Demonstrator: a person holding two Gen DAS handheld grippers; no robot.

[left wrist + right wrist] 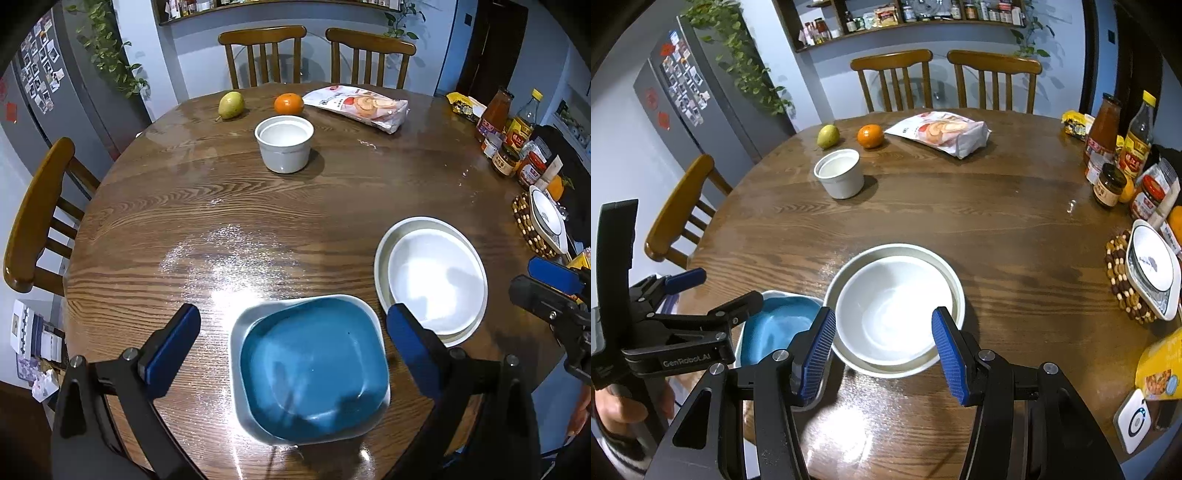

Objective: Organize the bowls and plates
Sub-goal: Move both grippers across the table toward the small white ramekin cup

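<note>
A blue square bowl (310, 369) sits nested in a pale square dish close to the table's near edge. My left gripper (291, 347) hovers over it, open, with one blue pad on each side and nothing gripped. To the right, a white round bowl (436, 277) rests inside a wider pale bowl. In the right wrist view my right gripper (884, 354) stands open above the near half of that white bowl (894, 314), holding nothing. The blue bowl (775, 325) and left gripper (729, 286) appear at its left. A small deep white bowl (284, 142) stands further back.
A square patterned plate (1152, 269) lies on a beaded trivet (1119, 280) at the right edge, behind jars and sauce bottles (1108, 184). A pear (231, 105), an orange (289, 103) and a snack bag (358, 105) lie at the far side. Wooden chairs ring the round table (221, 206).
</note>
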